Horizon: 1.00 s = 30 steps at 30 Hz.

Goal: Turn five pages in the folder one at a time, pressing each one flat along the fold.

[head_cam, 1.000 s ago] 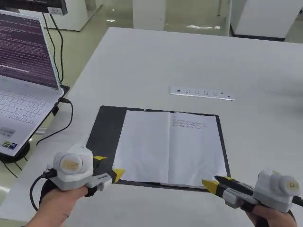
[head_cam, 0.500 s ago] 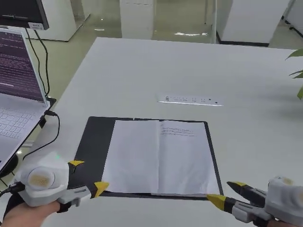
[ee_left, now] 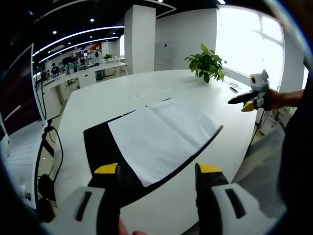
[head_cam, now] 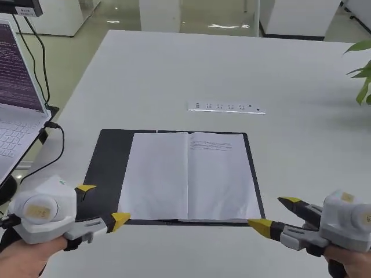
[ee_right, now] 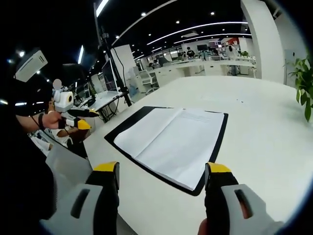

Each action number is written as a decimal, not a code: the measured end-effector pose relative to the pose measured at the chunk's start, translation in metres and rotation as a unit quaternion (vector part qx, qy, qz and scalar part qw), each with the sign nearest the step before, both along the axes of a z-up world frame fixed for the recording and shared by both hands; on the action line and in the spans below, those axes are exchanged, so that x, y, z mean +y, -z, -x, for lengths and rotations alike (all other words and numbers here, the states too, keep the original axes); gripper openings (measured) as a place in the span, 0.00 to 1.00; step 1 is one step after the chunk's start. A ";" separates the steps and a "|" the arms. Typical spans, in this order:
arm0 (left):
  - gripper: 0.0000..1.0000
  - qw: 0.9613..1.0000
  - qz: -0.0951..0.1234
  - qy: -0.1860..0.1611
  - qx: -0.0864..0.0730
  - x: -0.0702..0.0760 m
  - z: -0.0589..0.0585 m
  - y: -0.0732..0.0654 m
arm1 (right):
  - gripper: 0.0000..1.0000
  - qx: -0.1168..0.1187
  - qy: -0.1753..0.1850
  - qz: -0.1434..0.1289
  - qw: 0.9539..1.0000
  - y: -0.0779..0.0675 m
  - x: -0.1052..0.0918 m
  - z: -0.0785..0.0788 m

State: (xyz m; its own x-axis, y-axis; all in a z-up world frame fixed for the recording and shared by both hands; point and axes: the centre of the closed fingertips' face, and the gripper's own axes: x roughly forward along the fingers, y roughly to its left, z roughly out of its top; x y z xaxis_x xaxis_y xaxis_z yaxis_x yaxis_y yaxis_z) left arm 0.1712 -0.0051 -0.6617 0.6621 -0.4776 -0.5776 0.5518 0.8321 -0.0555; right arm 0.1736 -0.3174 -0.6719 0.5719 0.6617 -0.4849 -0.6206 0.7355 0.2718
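The white tabletop (head_cam: 174, 63) carries everything. On it, toward the near edge, the black folder (head_cam: 107, 168) lies open and flat, with its white pages (head_cam: 156, 174) spread to either side of the centre fold; the right page has a few lines of print at its top. A laptop (head_cam: 14, 110) stands open at the tabletop's left edge. The left tool (head_cam: 103, 204) hangs just off the folder's near left corner with its yellow-tipped jaws apart and holding nothing. The right tool (head_cam: 275, 213) hangs just off the near right corner, also parted and unladen. A power strip (head_cam: 227, 108) sits flush in the tabletop beyond the folder.
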 end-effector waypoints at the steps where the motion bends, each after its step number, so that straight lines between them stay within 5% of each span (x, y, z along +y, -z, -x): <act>1: 0.61 1.000 -0.001 0.001 0.001 0.000 0.000 0.000 | 0.71 0.001 0.000 0.000 1.000 0.000 0.000 0.001; 6: 0.61 1.000 0.000 0.004 0.001 -0.004 -0.003 -0.001 | 0.72 0.003 0.005 -0.006 1.000 0.000 -0.002 0.003; 18: 0.61 0.999 -0.001 0.045 0.003 -0.038 -0.023 -0.009 | 0.71 0.015 0.018 -0.015 1.000 0.008 -0.004 0.010; 30: 0.60 0.992 0.001 0.125 0.005 -0.098 -0.047 -0.004 | 0.70 0.021 0.013 -0.015 1.000 0.008 0.001 0.008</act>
